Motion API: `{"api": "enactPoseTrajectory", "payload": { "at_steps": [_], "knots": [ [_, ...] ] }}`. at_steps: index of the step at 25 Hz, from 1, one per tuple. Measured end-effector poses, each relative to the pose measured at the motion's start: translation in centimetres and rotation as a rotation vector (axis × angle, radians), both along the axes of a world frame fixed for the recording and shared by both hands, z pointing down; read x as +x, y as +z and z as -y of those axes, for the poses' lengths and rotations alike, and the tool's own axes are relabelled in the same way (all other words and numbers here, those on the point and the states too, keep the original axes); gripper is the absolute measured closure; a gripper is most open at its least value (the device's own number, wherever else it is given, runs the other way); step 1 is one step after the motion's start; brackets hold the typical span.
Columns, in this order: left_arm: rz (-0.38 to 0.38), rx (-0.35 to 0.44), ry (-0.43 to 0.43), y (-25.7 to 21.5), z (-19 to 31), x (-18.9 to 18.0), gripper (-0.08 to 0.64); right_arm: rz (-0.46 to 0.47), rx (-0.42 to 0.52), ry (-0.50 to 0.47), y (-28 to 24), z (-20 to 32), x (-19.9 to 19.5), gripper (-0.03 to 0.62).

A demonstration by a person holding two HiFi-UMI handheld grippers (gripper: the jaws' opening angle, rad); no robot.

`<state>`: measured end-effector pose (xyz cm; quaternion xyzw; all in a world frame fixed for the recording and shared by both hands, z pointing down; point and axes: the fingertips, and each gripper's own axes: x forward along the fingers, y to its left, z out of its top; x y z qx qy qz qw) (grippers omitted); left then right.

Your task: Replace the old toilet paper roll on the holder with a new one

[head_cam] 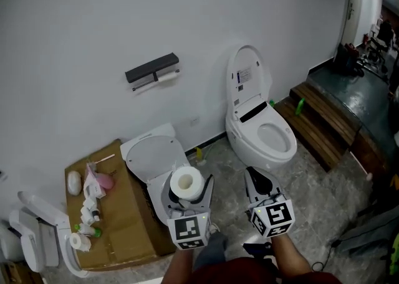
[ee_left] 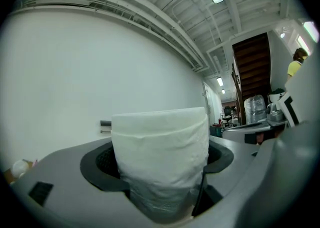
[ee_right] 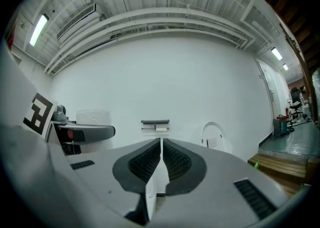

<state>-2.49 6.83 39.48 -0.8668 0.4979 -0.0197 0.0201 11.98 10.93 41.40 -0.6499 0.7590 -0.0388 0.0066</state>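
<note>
A full white toilet paper roll [head_cam: 186, 182] stands upright between the jaws of my left gripper [head_cam: 187, 189], which is shut on it; in the left gripper view the roll [ee_left: 161, 157] fills the middle. My right gripper [head_cam: 259, 184] is shut with nothing in it, its pads [ee_right: 172, 164] nearly touching. The black wall holder [head_cam: 153, 70] hangs ahead on the white wall with a nearly used-up small roll [head_cam: 167, 77] on its bar. The holder [ee_right: 155, 123] also shows small and far off in the right gripper view. Both grippers point level toward the wall.
A white toilet [head_cam: 259, 127] with raised lid stands right of the holder. A loose toilet seat [head_cam: 156, 155] lies by a cardboard box [head_cam: 121, 220] that carries bottles and a small roll [head_cam: 79, 241]. Wooden steps [head_cam: 324, 124] rise at the right.
</note>
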Motion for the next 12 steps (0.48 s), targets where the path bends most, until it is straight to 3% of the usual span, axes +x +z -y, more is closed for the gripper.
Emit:
{"api": "enactPoseTrajectory", "payload": {
  "at_steps": [12],
  "knots": [
    [-0.007,-0.044,-0.054,1.1,18.8,-2.2,0.117,-0.004,-0.038,-0.061,0.6,19.9,-2.6,0.563]
  ]
}}
